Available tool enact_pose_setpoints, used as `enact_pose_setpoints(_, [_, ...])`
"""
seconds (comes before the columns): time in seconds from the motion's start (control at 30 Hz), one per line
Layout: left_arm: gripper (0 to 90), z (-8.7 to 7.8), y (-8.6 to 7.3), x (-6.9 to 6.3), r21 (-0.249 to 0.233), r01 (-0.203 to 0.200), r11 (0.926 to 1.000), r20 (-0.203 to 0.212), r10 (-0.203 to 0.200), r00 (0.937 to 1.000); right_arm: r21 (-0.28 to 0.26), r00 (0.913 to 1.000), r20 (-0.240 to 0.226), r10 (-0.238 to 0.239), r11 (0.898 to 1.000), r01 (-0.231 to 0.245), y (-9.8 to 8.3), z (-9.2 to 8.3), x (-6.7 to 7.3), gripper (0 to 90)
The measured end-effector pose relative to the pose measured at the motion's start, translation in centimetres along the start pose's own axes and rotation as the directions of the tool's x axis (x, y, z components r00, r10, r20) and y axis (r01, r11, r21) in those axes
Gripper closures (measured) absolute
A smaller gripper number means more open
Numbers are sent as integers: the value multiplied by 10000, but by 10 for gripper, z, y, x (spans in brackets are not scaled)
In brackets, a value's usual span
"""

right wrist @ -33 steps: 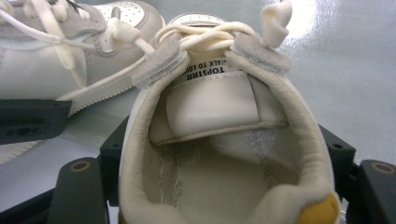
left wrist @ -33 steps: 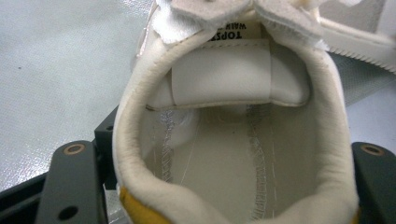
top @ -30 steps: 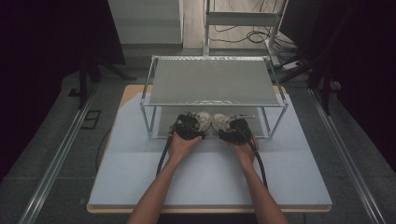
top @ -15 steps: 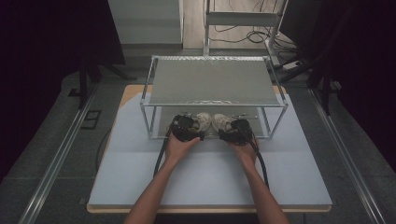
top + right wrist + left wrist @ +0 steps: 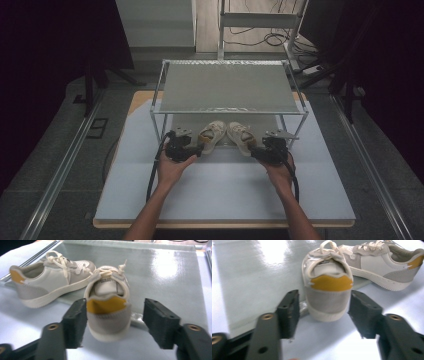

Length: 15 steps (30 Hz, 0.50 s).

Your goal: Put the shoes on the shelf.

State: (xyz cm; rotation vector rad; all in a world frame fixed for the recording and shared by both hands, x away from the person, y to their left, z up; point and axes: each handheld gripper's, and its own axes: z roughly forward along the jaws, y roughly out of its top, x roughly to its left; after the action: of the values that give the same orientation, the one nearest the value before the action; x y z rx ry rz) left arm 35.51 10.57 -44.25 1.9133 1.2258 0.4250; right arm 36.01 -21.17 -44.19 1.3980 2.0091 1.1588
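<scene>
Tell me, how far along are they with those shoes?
Looks done: the left shoe and right shoe sit side by side on the grey mat under the wire rack, heels poking out. In hand: the left gripper and right gripper each straddle a heel; their jaws have just been closing but grip nothing. Left: either gripping or backing away; I cannot tell which.
</scene>
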Motion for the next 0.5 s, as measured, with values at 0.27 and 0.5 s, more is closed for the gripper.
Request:
enact_pose_setpoints(0.27, [703,1,-14,20,427,232,9988,216,-241,9995,17,9994,-339,51,10000,-50,-14,-15,-18,662])
enact_pose_setpoints(0.5, [756,12,-19,27,760,403,9963,273,-425,9987,511,9995,-305,25,9987,-9,-25,-10,-26,832])
